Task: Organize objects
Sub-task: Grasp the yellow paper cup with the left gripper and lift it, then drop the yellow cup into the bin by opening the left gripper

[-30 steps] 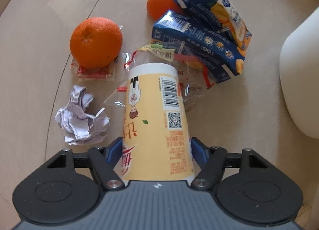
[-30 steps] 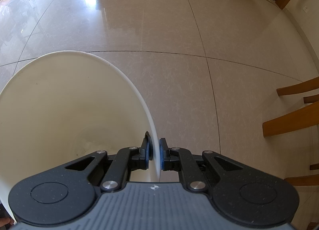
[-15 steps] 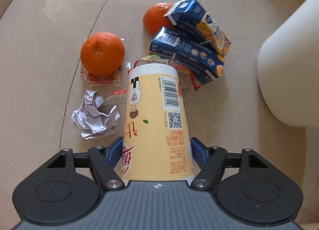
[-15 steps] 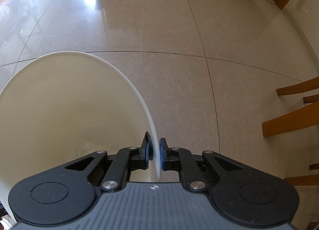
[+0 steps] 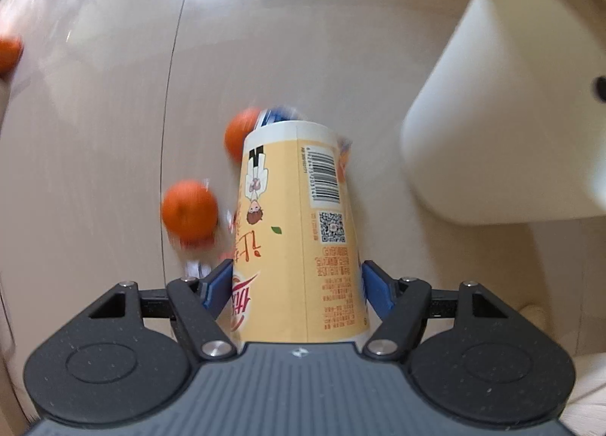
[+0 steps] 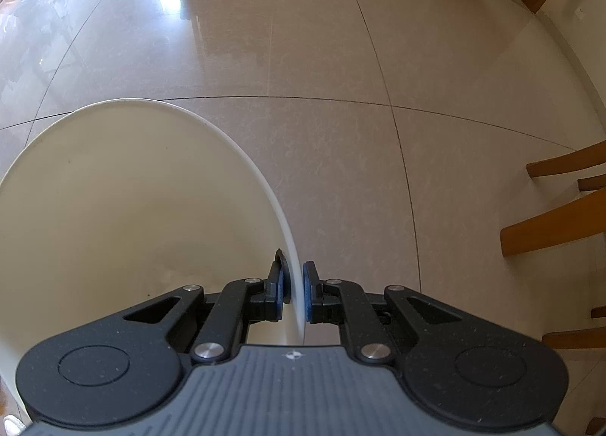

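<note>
Left claw (image 5: pixel 297 296) has the cup (image 5: pixel 299 231) clamped between its blue pads, jaws fairly wide around it, cup's long axis running straight out along the fingers with the white rim end farthest away. What matters next, I'd say: the bin (image 5: pixel 503 114) sits up and to the right of the cup, well apart from it, so the left hand is the one that has to swing over that way.

Going left to right from the cup: one orange (image 5: pixel 7 53) way off left, one (image 5: pixel 189 212) just left of it, one (image 5: pixel 240 135) peeking behind its rim, so three, plus a blurry blue carton (image 5: pixel 278 116). One cup, one bin.

Right claw (image 6: pixel 293 292) is pinched narrow on the bin's rim (image 6: pixel 265 186), inside of the bin to its left.
</note>
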The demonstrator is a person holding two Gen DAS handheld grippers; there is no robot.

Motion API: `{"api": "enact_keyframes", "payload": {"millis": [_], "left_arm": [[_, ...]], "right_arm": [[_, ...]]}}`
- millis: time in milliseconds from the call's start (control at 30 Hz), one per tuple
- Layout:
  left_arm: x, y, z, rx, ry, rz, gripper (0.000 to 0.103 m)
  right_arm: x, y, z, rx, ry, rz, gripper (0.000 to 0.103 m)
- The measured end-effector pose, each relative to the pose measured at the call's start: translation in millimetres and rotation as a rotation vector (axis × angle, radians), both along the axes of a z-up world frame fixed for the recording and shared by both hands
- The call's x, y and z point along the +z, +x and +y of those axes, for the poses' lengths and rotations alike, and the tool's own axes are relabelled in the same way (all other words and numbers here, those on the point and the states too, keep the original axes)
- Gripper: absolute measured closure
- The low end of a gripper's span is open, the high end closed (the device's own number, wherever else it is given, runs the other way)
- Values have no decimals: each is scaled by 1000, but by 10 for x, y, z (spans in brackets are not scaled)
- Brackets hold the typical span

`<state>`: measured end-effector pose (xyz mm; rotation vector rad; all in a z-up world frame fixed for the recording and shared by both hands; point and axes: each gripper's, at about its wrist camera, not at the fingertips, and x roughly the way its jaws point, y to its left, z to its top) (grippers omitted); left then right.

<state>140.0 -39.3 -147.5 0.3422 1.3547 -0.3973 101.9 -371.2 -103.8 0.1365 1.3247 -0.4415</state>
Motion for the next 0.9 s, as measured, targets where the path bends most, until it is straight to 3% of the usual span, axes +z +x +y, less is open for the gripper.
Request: {"api": "enact_keyframes", "payload": {"millis": [233,367,567,733,900], "left_arm": [[904,115,-540,-139,-94,-102,32],[1197,174,-860,-170,-173,-118,32],[1290,207,-1338,-192,-236,-123,32],[1200,198,-1614,-197,-278,-108,34],[1079,204,-1622,-177,-285,-89,20]], "right_arm": [[-4,-7,0,3,-7,1,91],[1,-15,-15,-4,4,-3,91],[-4,-21,-25,0,3,-2,91],[-8,-28,-21,2,2,-5,91],[-13,-25,-10,3,2,-3,91]]}}
